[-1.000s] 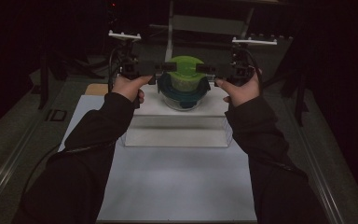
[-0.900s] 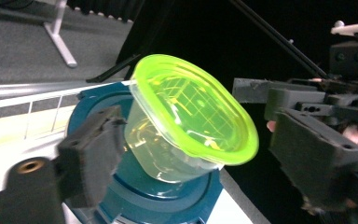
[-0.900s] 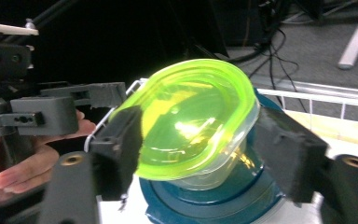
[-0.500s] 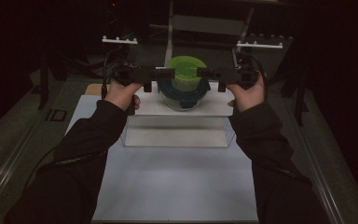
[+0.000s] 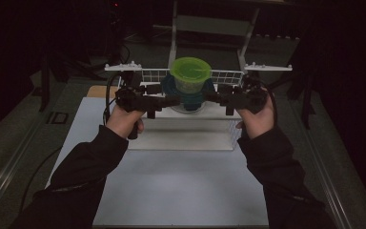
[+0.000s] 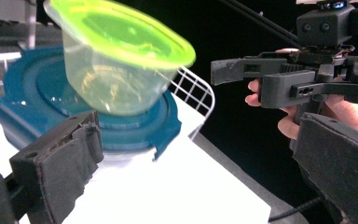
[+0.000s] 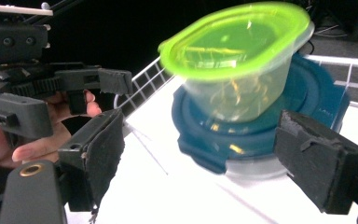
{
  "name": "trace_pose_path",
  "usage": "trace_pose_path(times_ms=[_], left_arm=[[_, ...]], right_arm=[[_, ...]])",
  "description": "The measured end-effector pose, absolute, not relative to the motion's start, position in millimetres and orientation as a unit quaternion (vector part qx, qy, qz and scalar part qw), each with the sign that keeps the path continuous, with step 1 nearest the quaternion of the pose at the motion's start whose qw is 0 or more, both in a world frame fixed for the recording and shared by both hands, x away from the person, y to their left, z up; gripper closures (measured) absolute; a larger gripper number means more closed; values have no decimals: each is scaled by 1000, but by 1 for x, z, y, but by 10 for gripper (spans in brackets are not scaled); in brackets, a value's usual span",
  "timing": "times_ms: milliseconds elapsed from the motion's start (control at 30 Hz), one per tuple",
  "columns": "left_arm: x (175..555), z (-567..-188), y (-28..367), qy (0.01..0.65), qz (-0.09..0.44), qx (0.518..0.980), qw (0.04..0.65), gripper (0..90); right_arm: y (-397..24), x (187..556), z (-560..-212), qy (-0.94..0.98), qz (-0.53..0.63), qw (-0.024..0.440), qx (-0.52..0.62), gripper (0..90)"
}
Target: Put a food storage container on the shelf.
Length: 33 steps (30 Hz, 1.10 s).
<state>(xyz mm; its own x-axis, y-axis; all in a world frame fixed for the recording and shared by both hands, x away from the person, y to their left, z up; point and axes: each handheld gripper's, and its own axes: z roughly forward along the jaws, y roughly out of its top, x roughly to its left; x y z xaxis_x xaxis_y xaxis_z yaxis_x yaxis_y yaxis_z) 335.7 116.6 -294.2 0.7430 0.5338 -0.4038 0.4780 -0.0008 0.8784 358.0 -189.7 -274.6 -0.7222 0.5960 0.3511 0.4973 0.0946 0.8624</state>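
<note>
**Green-lidded tub rests free on blue-lidded container**

Lime green caps the one clear tub (image 5: 189,74), which sits tilted on top of the single blue-lidded container (image 5: 187,94), itself standing on a white platform (image 5: 186,136) on the counter (image 5: 171,191). A white wire rack (image 5: 226,76) runs behind them. You hold two tools: your left hand-held gripper (image 5: 169,101) and your right hand-held gripper (image 5: 213,97), one on either side of the stack, tips pointing inward. Both sets of jaws have just been opening and now stand wide, released, gripping nothing, with the stack between the two tools. Faint embossed lettering on the blue lid is too small to read.
</note>
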Motion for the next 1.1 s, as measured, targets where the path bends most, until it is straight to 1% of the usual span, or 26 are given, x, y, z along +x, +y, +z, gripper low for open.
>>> trace_pose_path(times_ms=[233,400,700,933,1100], left_arm=[[317,-312,116,346,23,713,609,7],[305,-323,111,332,40,724,603,7],[283,-354,97,299,50,753,583,7],[274,-377,92,291,40,767,570,7],[272,-394,92,295,30,769,566,7]], right_arm=[[-192,342,-299,745,559,39,362,160],[-194,333,-319,747,563,35,353,157],[-196,321,-358,750,564,20,345,156],[-201,316,-382,752,557,21,351,155],[-207,313,-399,754,551,20,356,155]])
